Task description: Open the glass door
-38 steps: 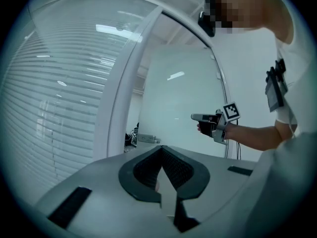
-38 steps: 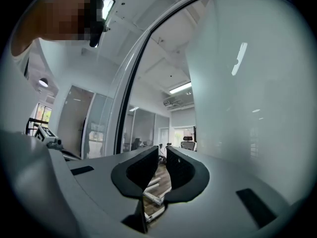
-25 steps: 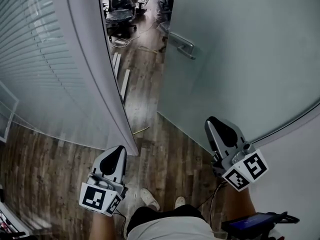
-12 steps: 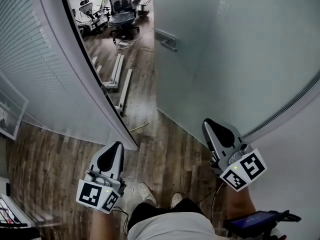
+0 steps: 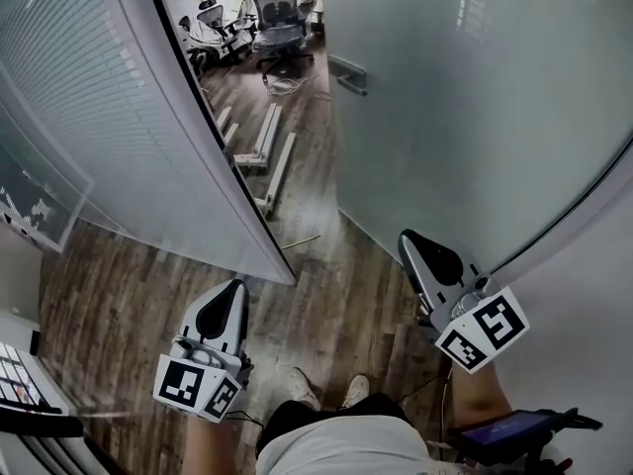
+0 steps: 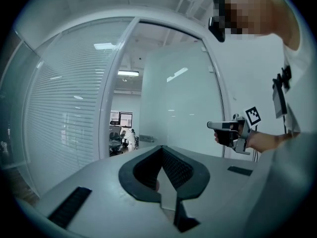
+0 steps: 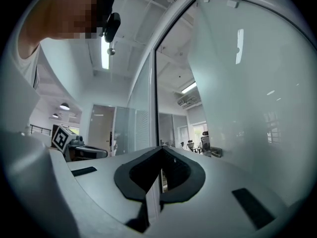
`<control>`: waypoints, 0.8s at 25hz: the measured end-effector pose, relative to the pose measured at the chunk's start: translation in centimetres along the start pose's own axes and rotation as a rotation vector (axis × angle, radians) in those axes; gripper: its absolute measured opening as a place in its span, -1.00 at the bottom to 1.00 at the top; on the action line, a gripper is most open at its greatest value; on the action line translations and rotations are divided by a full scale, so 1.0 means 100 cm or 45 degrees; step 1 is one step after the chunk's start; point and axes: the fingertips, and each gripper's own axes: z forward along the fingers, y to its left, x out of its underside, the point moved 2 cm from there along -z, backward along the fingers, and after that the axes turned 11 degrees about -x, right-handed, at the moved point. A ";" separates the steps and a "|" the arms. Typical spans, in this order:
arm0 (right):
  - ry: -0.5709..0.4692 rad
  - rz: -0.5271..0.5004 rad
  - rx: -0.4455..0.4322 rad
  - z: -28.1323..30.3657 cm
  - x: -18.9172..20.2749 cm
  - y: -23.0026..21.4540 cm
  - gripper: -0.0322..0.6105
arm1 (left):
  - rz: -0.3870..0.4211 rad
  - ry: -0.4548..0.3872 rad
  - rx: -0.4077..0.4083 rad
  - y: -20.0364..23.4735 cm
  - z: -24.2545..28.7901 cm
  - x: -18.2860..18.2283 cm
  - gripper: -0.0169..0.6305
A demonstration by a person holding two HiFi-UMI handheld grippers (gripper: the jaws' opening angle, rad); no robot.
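Note:
The frosted glass door (image 5: pixel 475 97) stands swung open on the right, its metal handle (image 5: pixel 347 73) at the far edge beside the doorway. My left gripper (image 5: pixel 230 287) is held low at the left and points at the opening. Its jaws meet at the tip with nothing between them (image 6: pixel 161 148). My right gripper (image 5: pixel 407 238) is close beside the door's glass but apart from it, well short of the handle (image 7: pixel 215 152). Its jaws are closing, tips together, empty (image 7: pixel 160 148). Each gripper shows in the other's view: the right gripper (image 6: pixel 224 127), the left gripper (image 7: pixel 84 151).
A curved glass wall with blinds (image 5: pixel 89 117) borders the doorway on the left. Beyond it are office chairs (image 5: pixel 278 13) and long strips lying on the wood floor (image 5: pixel 272 151). The person's shoes (image 5: pixel 302 389) are below, and a dark device (image 5: pixel 514 428) sits at the lower right.
Both grippers have been carried forward toward the doorway. The opening and the room behind it now show wider, and the glass wall's edge has slid to the right.

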 end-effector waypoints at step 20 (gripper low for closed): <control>0.060 -0.098 -0.023 0.041 -0.001 0.071 -0.89 | -0.046 -0.117 -0.037 0.059 -0.052 -0.002 -0.94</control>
